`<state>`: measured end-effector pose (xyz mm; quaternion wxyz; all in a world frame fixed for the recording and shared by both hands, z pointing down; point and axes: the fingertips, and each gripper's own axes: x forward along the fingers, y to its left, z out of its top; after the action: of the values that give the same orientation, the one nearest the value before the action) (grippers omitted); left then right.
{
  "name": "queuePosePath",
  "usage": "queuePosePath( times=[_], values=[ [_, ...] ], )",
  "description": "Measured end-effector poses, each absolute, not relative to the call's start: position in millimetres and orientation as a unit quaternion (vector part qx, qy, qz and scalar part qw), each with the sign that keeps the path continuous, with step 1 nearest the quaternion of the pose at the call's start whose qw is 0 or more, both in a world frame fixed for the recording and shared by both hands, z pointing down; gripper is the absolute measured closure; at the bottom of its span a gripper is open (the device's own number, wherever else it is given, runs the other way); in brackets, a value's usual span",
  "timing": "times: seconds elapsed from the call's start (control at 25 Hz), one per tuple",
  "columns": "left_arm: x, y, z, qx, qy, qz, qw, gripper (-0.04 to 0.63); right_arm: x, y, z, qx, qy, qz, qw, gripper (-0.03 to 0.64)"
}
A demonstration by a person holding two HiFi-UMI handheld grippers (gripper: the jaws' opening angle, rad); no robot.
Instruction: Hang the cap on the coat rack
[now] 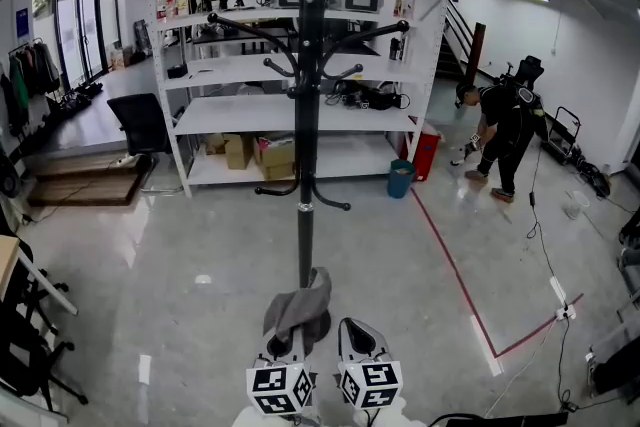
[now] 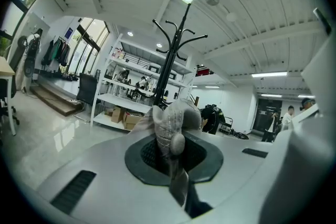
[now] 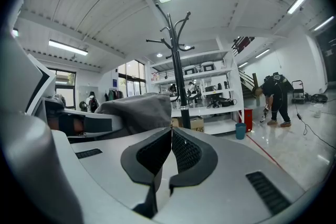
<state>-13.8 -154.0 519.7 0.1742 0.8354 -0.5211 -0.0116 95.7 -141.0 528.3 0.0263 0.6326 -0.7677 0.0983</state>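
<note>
Cap [image 1: 298, 307] pinched in our left gripper [image 1: 288, 347], right gripper [image 1: 352, 327] pressed together and empty; we face the bare coat rack [image 1: 306, 115], so the hanging's not yet done.

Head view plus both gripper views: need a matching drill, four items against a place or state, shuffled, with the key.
1 cap
2 coat rack
3 right gripper
4 blue bucket

A fingers together, nothing between them
B on the floor by the white shelving
C pinched in the left gripper
D black, upright, straight ahead

Pairs: 1-C, 2-D, 3-A, 4-B.
</note>
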Motion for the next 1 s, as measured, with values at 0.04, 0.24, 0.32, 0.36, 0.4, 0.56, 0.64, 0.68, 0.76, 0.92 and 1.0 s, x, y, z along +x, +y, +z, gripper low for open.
queuePosePath(
  times=[0.04,0.24,0.32,0.36,0.4,0.56,0.64,0.68,0.76,0.92,1.0],
  values=[
    [-13,-159,519,0.835,-0.521,-0.012,0.174,0.581,96,-146,528,0.633,-0.768,0.098,0.026,0.606],
    [-14,-177,518,0.834,-0.524,-0.012,0.173,0.581,95,-168,526,0.628,-0.772,0.096,0.026,0.606],
    [-15,-184,518,0.832,-0.526,-0.012,0.174,0.581,93,-174,526,0.625,-0.774,0.098,0.027,0.606],
    [-16,-187,519,0.832,-0.527,-0.011,0.175,0.581,93,-178,527,0.625,-0.774,0.099,0.027,0.606],
    [-16,-190,520,0.831,-0.527,-0.011,0.175,0.581,92,-181,528,0.624,-0.774,0.099,0.028,0.606],
    [-14,-203,517,0.833,-0.526,-0.012,0.173,0.581,94,-196,527,0.624,-0.774,0.100,0.026,0.606],
    [-14,-210,516,0.833,-0.526,-0.012,0.171,0.581,93,-204,527,0.622,-0.776,0.101,0.026,0.606],
    [-14,-214,515,0.833,-0.526,-0.012,0.171,0.581,92,-207,528,0.621,-0.777,0.102,0.026,0.604],
    [-14,-221,515,0.833,-0.527,-0.011,0.170,0.581,89,-214,528,0.617,-0.780,0.104,0.025,0.605],
    [-14,-235,513,0.832,-0.528,-0.013,0.167,0.581,89,-229,528,0.612,-0.783,0.106,0.021,0.606],
    [-14,-242,510,0.833,-0.529,-0.014,0.165,0.581,89,-237,525,0.613,-0.783,0.104,0.019,0.606]
  ],
)
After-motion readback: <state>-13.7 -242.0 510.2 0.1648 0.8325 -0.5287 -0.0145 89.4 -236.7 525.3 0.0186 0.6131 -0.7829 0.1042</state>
